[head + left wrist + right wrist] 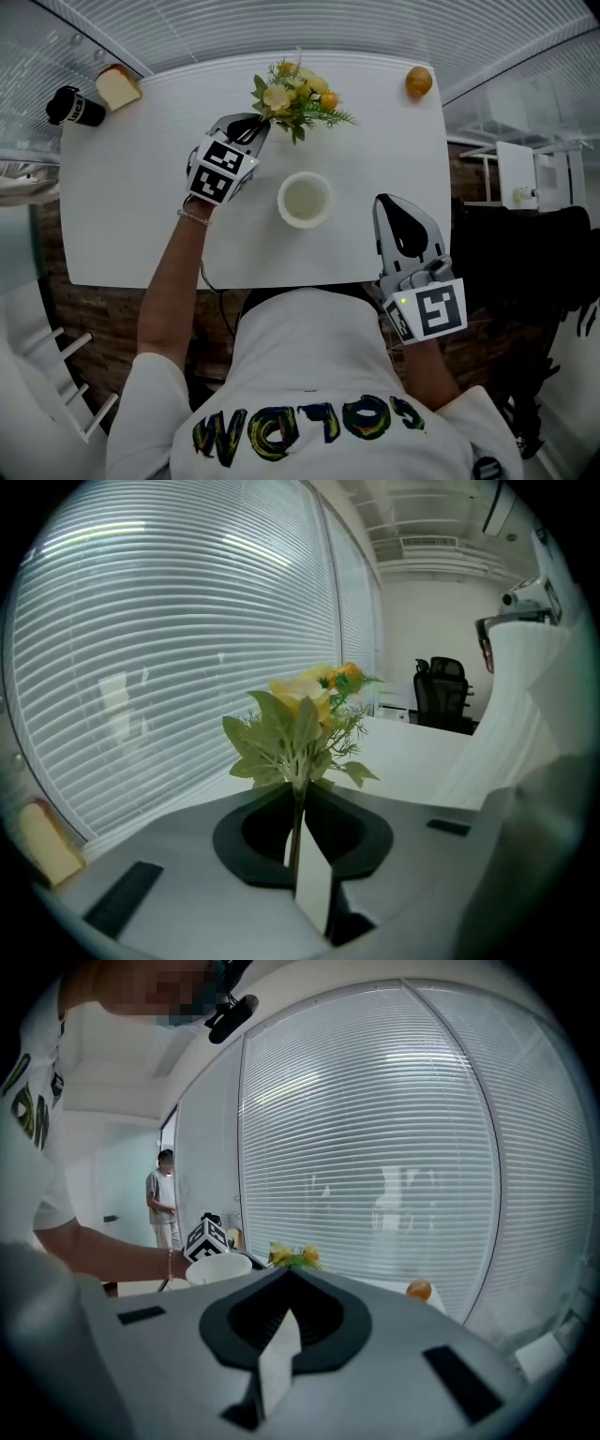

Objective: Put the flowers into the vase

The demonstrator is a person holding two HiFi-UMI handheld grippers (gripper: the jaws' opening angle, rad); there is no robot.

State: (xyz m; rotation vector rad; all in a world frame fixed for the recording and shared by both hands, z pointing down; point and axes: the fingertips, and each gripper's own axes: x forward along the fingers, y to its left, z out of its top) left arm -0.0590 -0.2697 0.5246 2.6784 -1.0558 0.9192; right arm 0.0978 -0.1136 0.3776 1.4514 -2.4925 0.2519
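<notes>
Clamping the flowers (295,97) by the stem (296,822) with my left tool (256,128), apparently to reach the vase (305,176); right tool (392,208) closed, empty.

The worktop (122,206) looks smooth, matt white; the vase (305,200) glossy white; the flowers (295,97) look plastic.

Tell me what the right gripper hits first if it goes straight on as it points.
Probably the white table, since the right gripper seems tilted slightly down; beyond that, the flowers held by the left gripper. Depth is unclear.
</notes>
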